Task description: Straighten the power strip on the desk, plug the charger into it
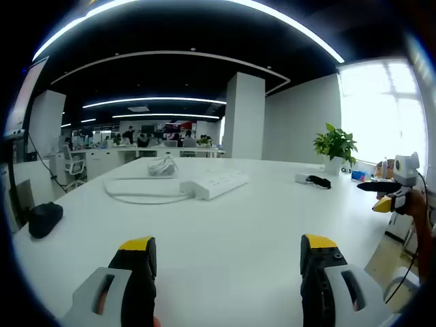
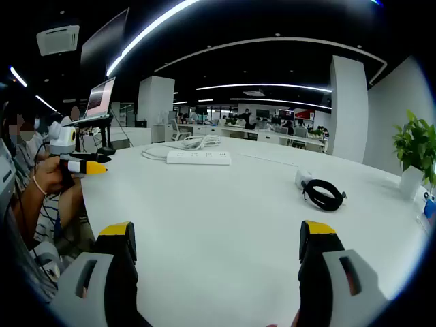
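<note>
A large open office with curved ceiling lights surrounds a white desk (image 1: 225,238). In the left gripper view, the left gripper (image 1: 228,255) rises from the bottom of the frame, its jaws wide apart with nothing between them, just above the desk. The white power strip (image 1: 214,184) lies at the centre of the frame with its cable (image 1: 139,194) looped to its left. The charger (image 1: 304,178) with a black cord lies at middle right, near a potted plant (image 1: 335,146). In the right gripper view, the right gripper (image 2: 216,252) also stands wide open and empty at the bottom; the power strip (image 2: 198,157) is at upper centre and the charger (image 2: 304,180) at middle right.
</note>
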A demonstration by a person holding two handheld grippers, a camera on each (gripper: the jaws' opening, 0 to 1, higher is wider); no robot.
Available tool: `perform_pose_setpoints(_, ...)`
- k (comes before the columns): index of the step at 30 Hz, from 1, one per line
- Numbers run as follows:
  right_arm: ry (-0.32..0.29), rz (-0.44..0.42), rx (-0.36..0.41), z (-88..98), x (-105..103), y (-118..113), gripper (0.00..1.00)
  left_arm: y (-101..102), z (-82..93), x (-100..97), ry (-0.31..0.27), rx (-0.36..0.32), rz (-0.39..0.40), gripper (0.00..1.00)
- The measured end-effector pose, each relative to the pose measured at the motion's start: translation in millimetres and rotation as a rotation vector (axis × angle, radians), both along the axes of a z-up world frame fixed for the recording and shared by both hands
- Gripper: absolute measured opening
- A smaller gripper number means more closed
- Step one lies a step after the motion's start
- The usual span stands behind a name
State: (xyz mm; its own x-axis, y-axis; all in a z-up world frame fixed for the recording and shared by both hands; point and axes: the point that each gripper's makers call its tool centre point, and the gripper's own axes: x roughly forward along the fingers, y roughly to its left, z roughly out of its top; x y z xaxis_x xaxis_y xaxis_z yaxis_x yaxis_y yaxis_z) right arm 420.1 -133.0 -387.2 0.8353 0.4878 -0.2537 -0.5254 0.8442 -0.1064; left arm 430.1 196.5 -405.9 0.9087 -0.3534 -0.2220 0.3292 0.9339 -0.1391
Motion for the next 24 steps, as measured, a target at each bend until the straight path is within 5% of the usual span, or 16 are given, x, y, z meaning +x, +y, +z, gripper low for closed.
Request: perform_pose_setpoints(24,0.003,-0.008,0.001,-1.4,1.0,-1.7,1.00,1.6,0.8,2.2,-0.001,-0.002,0.006,0.89)
